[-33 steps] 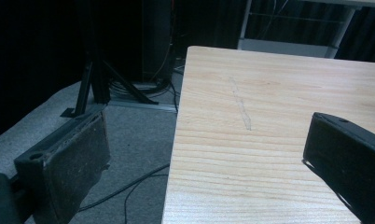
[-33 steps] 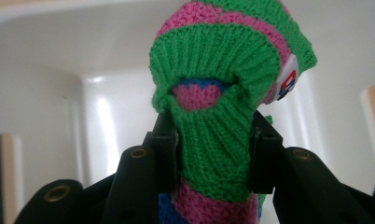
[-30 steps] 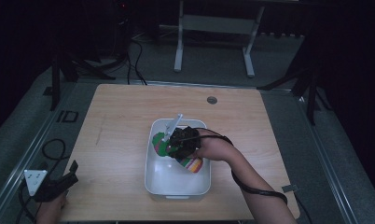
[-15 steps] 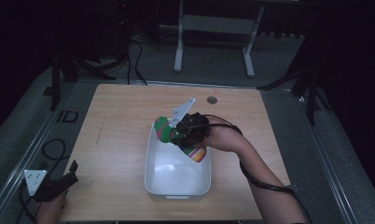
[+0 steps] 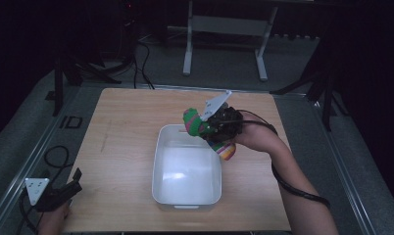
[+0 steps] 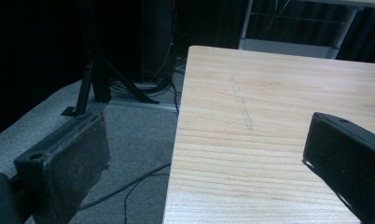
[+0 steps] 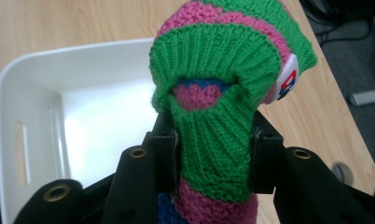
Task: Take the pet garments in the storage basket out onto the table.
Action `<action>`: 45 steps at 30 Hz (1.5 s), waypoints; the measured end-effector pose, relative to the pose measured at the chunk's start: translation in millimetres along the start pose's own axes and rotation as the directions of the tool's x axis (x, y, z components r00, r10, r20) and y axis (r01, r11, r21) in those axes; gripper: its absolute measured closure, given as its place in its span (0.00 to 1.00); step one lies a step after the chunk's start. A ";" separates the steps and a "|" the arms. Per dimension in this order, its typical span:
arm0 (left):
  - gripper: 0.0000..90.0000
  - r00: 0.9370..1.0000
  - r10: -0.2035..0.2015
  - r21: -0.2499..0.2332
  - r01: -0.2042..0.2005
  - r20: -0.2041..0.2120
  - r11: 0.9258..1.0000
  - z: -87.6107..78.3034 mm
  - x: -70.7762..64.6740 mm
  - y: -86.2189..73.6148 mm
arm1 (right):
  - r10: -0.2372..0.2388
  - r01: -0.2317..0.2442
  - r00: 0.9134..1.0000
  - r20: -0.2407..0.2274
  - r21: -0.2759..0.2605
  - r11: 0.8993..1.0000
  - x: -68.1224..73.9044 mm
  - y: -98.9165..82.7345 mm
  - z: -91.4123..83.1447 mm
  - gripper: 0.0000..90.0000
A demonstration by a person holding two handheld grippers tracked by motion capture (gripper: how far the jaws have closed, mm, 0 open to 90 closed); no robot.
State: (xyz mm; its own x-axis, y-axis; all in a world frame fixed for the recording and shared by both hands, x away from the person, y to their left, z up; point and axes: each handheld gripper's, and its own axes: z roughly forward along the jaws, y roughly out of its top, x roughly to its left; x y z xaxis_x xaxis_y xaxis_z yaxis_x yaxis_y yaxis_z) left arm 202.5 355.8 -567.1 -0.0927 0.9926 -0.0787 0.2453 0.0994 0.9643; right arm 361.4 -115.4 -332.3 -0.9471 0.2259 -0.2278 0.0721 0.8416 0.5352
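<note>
Dark room, wooden table (image 5: 116,147). Right gripper (image 7: 213,154) pinches a striped knitted sock (image 7: 223,93) above the white bin's (image 5: 158,166) far rim; lower end hidden. Left gripper (image 6: 209,154) spread, empty, at table's near-left edge.

You are wearing no sleeves on your forearms, your right gripper (image 5: 205,128) showing black jaws with brass-ringed screw holes, a grey three-cornered plate and trailing black cable, your left gripper (image 5: 73,182) showing worn flat black pads.

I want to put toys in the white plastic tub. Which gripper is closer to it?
The right gripper, holding a striped knitted hat over the white plastic tub's far rim. The left gripper sits at the table's near left corner.
</note>
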 end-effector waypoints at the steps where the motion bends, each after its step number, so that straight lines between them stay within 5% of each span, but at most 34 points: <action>1: 0.01 1.000 0.000 0.000 0.000 0.000 1.000 0.0 0.0 0.0 | 0.001 -0.001 1.000 0.008 0.003 1.000 -1.6 -2.9 -1.5 0.69; 14: 0.01 1.000 0.003 0.001 -0.003 -0.001 1.000 0.0 0.1 0.1 | 0.104 -0.105 0.993 0.059 0.022 0.994 -22.0 -53.6 -17.9 0.69; 30: 0.01 1.000 0.005 0.002 -0.005 -0.002 1.000 0.1 -0.1 0.1 | 0.221 -0.223 0.969 0.109 0.013 0.975 -36.2 -111.0 -33.0 0.69; 37: 0.01 1.000 0.004 0.002 -0.004 -0.002 1.000 0.1 0.0 0.1 | 0.269 -0.271 0.958 0.098 0.010 0.963 -36.8 -128.2 -12.7 0.68; 45: 0.01 1.000 0.007 0.001 -0.007 -0.002 1.000 0.0 -0.2 0.1 | 0.353 -0.355 0.932 0.085 0.013 0.935 -36.4 -157.1 34.2 0.68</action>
State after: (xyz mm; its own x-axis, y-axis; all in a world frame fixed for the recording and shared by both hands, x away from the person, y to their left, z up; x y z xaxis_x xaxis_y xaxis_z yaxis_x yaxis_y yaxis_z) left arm 202.6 355.6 -567.0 -0.0928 0.9931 -0.0715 0.2473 0.0925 0.9645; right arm 395.3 -239.0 -435.9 -0.8304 0.5495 -0.0926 0.4081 0.7129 0.5703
